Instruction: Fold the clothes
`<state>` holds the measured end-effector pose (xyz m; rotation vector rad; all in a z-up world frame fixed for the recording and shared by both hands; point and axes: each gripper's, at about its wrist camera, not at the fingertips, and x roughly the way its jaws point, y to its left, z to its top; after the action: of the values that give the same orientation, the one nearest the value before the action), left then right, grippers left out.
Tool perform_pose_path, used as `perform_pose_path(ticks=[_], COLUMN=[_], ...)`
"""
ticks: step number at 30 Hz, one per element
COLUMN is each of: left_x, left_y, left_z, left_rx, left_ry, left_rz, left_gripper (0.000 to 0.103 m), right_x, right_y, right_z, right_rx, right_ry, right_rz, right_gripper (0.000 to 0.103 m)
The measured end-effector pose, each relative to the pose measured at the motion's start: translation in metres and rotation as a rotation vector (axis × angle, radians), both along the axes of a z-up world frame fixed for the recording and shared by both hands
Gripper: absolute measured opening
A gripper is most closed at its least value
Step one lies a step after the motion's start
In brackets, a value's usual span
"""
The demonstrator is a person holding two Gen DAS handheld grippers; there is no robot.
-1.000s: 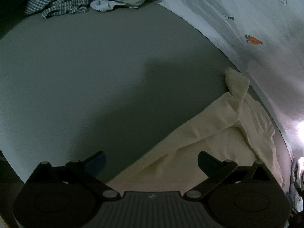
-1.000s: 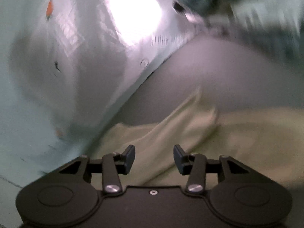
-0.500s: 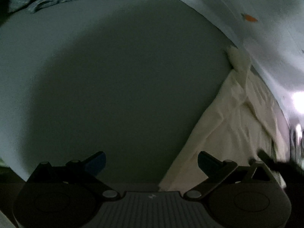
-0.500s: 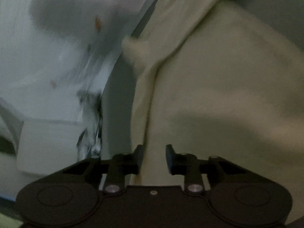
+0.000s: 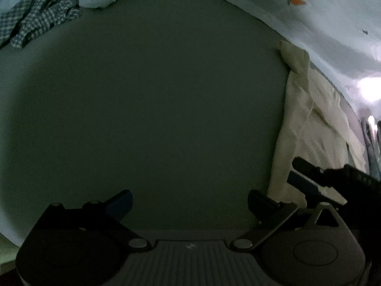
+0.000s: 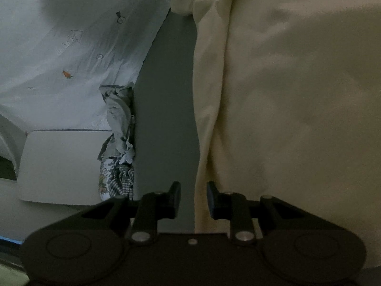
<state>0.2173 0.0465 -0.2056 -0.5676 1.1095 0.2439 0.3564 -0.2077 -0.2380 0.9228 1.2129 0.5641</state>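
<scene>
A cream garment (image 5: 307,128) lies spread on the grey surface (image 5: 154,107), at the right of the left wrist view. It fills the right side of the right wrist view (image 6: 285,107). My left gripper (image 5: 189,200) is wide open and empty over bare grey surface, its right finger near the garment's edge. My right gripper (image 6: 193,197) is open with a narrow gap, low at the garment's left edge, with the edge between the fingers. The right gripper also shows at the right of the left wrist view (image 5: 314,178).
A pile of checked and patterned clothes (image 5: 47,12) lies at the far left of the surface, also seen in the right wrist view (image 6: 119,143). A pale sheet with carrot prints (image 6: 71,43) borders the surface. A white box (image 6: 62,164) stands beside it.
The left gripper has swung left, so the garment sits further right in its view. The right gripper has come down to the garment's edge and entered the left view; its gap has narrowed.
</scene>
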Motion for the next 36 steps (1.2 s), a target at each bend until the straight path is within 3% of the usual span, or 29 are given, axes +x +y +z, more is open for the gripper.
perform_pose_path(ticks=[4, 5, 6, 7, 13, 19, 26, 32, 34, 36], left_x=[-0.002, -0.002, -0.003, -0.004, 0.0, 0.019, 0.036, 0.041, 0.044, 0.049], left_y=[-0.001, -0.001, -0.001, -0.002, -0.019, -0.064, -0.118, -0.124, -0.12, -0.112], left_z=[-0.001, -0.001, -0.001, -0.001, -0.002, -0.003, -0.005, -0.007, -0.006, -0.004], left_rx=[0.013, 0.013, 0.013, 0.013, -0.005, -0.009, 0.054, 0.077, 0.078, 0.066], left_ry=[0.007, 0.009, 0.01, 0.012, 0.01, 0.018, 0.027, 0.037, 0.03, 0.013], left_rz=[-0.012, -0.012, -0.012, -0.012, 0.003, -0.08, -0.22, -0.205, -0.173, -0.125], left_gripper=[0.102, 0.102, 0.102, 0.102, 0.102, 0.102, 0.102, 0.102, 0.102, 0.102], right_x=[-0.002, -0.003, -0.005, -0.006, -0.005, -0.001, 0.006, 0.013, 0.015, 0.017], right_y=[0.013, 0.014, 0.015, 0.014, -0.021, -0.085, -0.102, -0.091, -0.1, -0.111], right_z=[-0.002, -0.002, -0.002, 0.0, 0.015, 0.02, 0.018, 0.015, 0.019, 0.024], right_rx=[-0.065, -0.078, -0.09, -0.093, -0.043, -0.071, -0.257, -0.334, -0.297, -0.25], right_ry=[-0.021, -0.036, -0.05, -0.068, -0.13, -0.115, -0.152, -0.172, -0.173, -0.174], right_rz=[0.044, 0.053, 0.062, 0.062, 0.022, -0.059, 0.01, 0.11, 0.091, 0.06], right_gripper=[0.024, 0.02, 0.004, 0.003, 0.002, 0.002, 0.003, 0.009, 0.031, 0.034])
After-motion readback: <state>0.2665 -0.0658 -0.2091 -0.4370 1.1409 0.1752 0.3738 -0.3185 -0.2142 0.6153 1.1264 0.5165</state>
